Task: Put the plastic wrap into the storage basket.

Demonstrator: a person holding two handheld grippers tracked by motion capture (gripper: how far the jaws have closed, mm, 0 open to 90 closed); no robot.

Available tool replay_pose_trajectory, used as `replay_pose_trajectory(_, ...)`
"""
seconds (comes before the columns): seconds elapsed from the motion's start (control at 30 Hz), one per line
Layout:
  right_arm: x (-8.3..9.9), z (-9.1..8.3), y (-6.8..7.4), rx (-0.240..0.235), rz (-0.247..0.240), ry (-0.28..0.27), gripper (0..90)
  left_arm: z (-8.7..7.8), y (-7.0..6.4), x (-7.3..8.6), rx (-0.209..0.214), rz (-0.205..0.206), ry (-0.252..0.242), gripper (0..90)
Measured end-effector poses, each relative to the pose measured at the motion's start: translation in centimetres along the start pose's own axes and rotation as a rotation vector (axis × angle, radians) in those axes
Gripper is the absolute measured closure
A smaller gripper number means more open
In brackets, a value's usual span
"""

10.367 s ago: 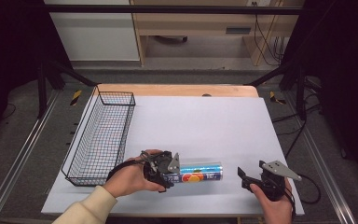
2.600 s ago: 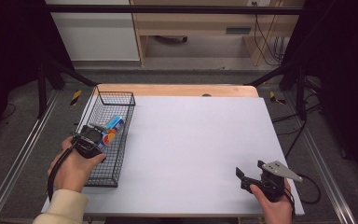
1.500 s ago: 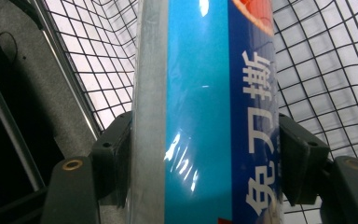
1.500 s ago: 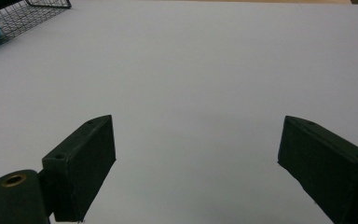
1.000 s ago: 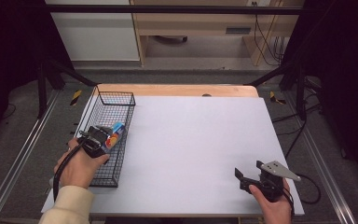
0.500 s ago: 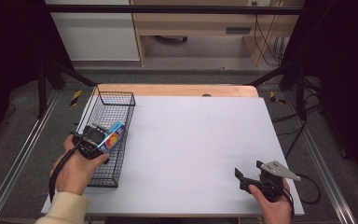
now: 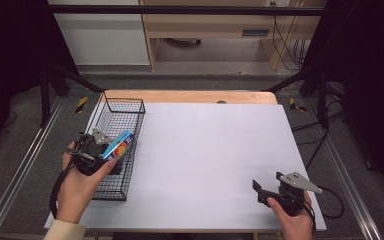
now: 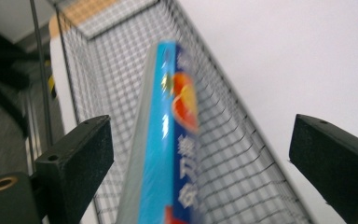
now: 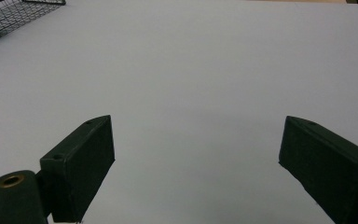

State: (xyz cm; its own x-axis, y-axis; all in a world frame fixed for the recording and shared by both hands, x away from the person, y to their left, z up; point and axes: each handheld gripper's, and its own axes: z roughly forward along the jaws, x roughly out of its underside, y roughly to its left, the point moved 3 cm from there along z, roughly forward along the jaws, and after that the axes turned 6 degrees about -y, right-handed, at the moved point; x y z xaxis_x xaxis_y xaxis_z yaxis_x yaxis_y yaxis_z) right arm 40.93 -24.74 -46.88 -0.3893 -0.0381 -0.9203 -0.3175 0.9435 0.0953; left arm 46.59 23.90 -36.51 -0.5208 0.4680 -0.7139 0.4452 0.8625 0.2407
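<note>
Left gripper (image 7: 109,152): jaws wide, blue box (image 7: 118,144) loose between, over wire basket (image 7: 126,107), tabletop's left edge.
Right gripper (image 7: 258,188): jaws wide, empty, near-right corner.

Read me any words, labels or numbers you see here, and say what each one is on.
Blue box over the wire basket: white characters run along its side, too blurred to read.
No other writing is visible, on the left tongs, the right tongs or elsewhere.

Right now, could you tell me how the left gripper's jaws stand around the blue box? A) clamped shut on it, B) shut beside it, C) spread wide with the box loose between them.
C: in the left gripper view, the left gripper has both jaws set well apart from the blue box, over the wire basket.
</note>
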Motion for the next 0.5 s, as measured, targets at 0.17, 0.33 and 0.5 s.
replay_pose_trajectory(0.17,-0.1,0.0,-0.1,0.007,-0.004,-0.009,8.5,-1.1,-1.1,-0.9,0.047,0.031,-0.124,6.1)
replay_pose_trajectory(0.33,0.0,-0.1,-0.2,0.007,0.001,-0.006,7.4,-1.6,-1.8,-1.5,0.067,0.028,-0.174,6.1)
replay_pose_trajectory(0.5,0.0,0.0,-0.2,0.007,0.005,-0.004,6.8,-1.4,-2.8,-1.9,0.100,0.053,-0.188,4.8)
